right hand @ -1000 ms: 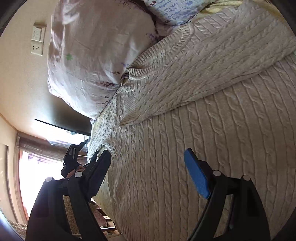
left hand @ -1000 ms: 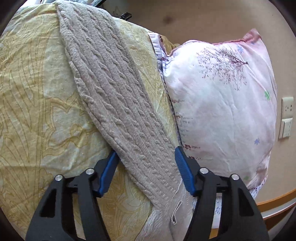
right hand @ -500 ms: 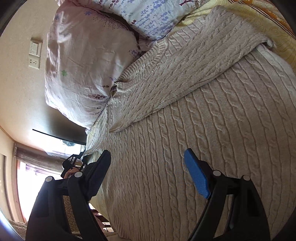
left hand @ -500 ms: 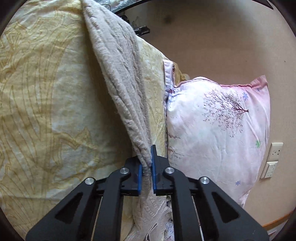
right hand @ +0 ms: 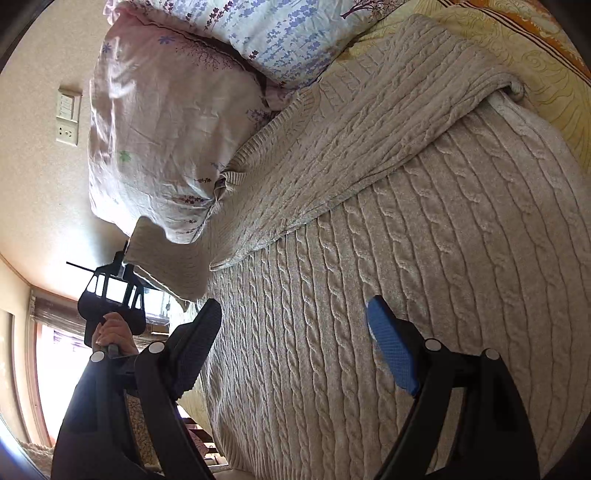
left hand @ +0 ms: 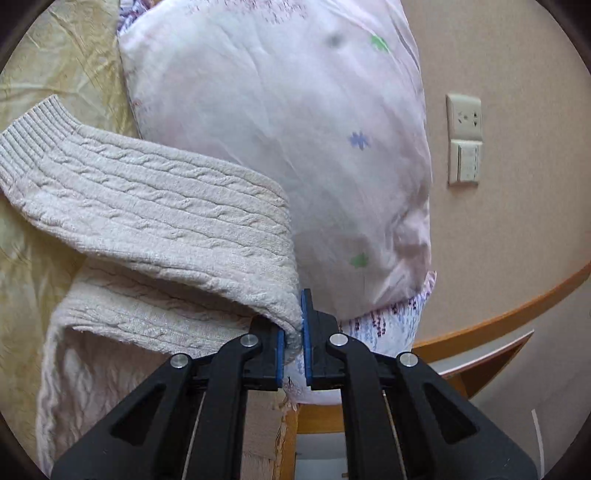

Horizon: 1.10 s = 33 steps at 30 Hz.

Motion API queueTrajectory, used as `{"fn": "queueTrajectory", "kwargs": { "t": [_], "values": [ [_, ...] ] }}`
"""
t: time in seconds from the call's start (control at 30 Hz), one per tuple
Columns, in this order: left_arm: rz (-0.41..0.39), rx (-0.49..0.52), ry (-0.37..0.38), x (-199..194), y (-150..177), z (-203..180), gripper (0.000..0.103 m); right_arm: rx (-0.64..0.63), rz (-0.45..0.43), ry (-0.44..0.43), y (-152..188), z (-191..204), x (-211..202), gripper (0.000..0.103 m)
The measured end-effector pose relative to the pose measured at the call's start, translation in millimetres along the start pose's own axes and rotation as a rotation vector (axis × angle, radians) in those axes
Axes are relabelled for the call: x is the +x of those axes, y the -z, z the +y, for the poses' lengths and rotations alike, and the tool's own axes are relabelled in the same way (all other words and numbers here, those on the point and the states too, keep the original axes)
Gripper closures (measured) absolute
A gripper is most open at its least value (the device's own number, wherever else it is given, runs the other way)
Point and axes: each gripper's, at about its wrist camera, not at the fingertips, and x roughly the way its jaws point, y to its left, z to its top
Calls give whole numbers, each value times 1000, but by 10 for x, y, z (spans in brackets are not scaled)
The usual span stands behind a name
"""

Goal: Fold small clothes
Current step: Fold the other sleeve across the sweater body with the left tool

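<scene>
A beige cable-knit sweater lies spread on the bed, one sleeve folded across its body. My left gripper is shut on the other sleeve and holds it lifted and doubled over, its ribbed cuff at the left. In the right wrist view the left gripper shows at the left with that sleeve hanging from it. My right gripper is open and empty, just above the sweater's body.
A pink flowered pillow sits against the wall beside the lifted sleeve, atop a lavender-print pillow. A yellow patterned bedsheet lies underneath. A wall socket and switch and the wooden bed frame are at the right.
My left gripper shut on the sleeve, then lifted it and swung it toward the pillows, so the sleeve now doubles over. My right gripper stayed open over the sweater body.
</scene>
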Motion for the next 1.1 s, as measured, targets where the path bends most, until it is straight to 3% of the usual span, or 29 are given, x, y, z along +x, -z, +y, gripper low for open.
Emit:
{"fn": "queueTrajectory", "kwargs": {
  "t": [0.2,0.4,0.43,0.47,0.5,0.6,0.83,1.0,1.1],
  "values": [
    [124,67,-111,581,664,92,96,20,-19,9,12,-89,-116,20],
    [157,98,-262,794,953,365,94,51,-40,23,40,-205,-233,20],
    [169,95,-283,809,967,407,90,57,-41,26,44,-221,-240,20],
    [184,85,-298,822,988,439,76,62,-42,28,41,-237,-245,20],
    [189,66,-299,791,995,490,69,65,-42,30,39,-248,-247,20],
    [190,14,-267,683,951,525,60,66,-39,32,40,-260,-236,20],
    [6,-107,-267,171,397,674,58,43,-14,24,26,-202,-149,20],
    [-113,-194,-276,-87,65,783,65,27,1,25,31,-179,-127,20],
    [-129,-253,-268,-144,-45,878,86,28,5,25,34,-193,-133,20]
  ]
}}
